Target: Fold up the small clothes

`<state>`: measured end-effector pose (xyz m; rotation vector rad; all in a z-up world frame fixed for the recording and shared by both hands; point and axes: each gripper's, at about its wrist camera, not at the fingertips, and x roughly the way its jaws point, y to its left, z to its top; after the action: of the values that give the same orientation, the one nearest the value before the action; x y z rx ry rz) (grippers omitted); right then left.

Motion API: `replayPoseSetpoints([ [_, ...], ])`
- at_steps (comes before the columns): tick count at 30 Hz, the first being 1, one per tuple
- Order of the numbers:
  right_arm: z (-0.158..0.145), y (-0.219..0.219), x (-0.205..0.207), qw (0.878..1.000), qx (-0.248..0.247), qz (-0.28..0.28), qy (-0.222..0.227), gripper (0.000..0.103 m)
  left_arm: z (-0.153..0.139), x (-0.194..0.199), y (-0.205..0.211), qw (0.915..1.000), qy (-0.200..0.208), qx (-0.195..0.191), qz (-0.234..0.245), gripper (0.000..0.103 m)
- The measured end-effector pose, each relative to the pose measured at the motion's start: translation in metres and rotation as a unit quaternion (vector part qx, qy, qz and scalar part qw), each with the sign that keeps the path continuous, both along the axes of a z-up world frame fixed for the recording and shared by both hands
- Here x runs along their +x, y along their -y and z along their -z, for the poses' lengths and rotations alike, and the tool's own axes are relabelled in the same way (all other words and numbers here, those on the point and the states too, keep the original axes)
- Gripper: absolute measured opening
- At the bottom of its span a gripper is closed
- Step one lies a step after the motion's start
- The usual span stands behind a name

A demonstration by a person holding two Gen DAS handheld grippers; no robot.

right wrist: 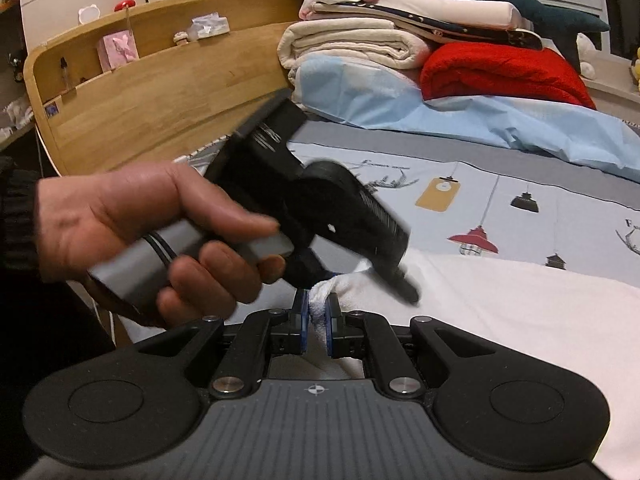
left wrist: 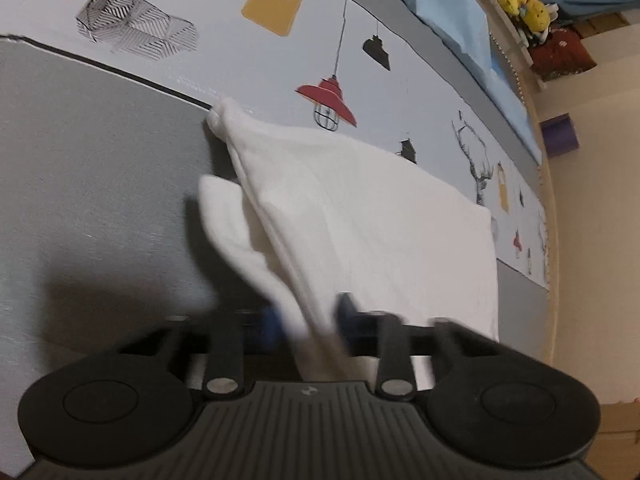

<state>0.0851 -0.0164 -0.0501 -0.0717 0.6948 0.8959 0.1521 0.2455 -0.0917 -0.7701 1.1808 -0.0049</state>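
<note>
A small white garment (left wrist: 360, 216) of soft, slightly fuzzy fabric lies on the bed's printed sheet (left wrist: 256, 72), partly lifted. Most of it spreads flat and smooth across the sheet's pale patterned band, while its near portion rises in a taut, creased ridge. One far corner (left wrist: 218, 118) is bunched into a small knot where the grey border meets the lamp-and-deer print. A narrow sleeve-like flap (left wrist: 224, 224) hangs loose over the grey border.

The left gripper (left wrist: 310, 320) has its jaws pressed onto a gathered fold of the cloth, which runs between the blue-padded fingers; motion blur softens the detail. The right gripper (right wrist: 316, 316) pinches another bunched white corner (right wrist: 320, 292) between its blue pads. In the right wrist view the person's left hand (right wrist: 132, 232) grips the grey handle of the left gripper just beside that corner. Folded blankets (right wrist: 400, 36) are stacked near the wooden headboard (right wrist: 160, 96).
</note>
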Motion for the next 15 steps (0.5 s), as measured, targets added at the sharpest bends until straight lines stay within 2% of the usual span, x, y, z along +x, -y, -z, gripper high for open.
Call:
replayPoseSetpoints([
  [1, -0.002, -0.003, 0.000, 1.000, 0.005, -0.001, 0.000, 0.008, -0.007, -0.004, -0.004, 0.9999, 0.010, 0.005, -0.004, 0.016],
  [4, -0.011, -0.015, -0.001, 0.999, 0.043, -0.013, -0.006, 0.008, -0.039, -0.023, -0.020, 0.9974, 0.058, 0.034, -0.028, 0.014],
  [6, -0.019, -0.021, -0.001, 0.997, 0.075, -0.018, -0.010, 0.008, -0.060, -0.039, -0.032, 0.9930, 0.098, 0.043, -0.051, 0.013],
  [8, -0.026, -0.021, 0.000, 0.993, 0.112, -0.016, -0.018, 0.008, -0.079, -0.052, -0.036, 0.9870, 0.131, 0.078, -0.051, 0.013],
  [11, -0.029, -0.012, 0.006, 0.990, 0.138, 0.002, -0.037, 0.008, -0.090, -0.056, -0.031, 0.9833, 0.144, 0.105, -0.038, 0.013],
  [15, -0.023, 0.008, 0.010, 0.991, 0.125, 0.033, -0.041, 0.008, -0.094, -0.042, -0.004, 0.9827, 0.140, 0.121, -0.010, 0.013],
])
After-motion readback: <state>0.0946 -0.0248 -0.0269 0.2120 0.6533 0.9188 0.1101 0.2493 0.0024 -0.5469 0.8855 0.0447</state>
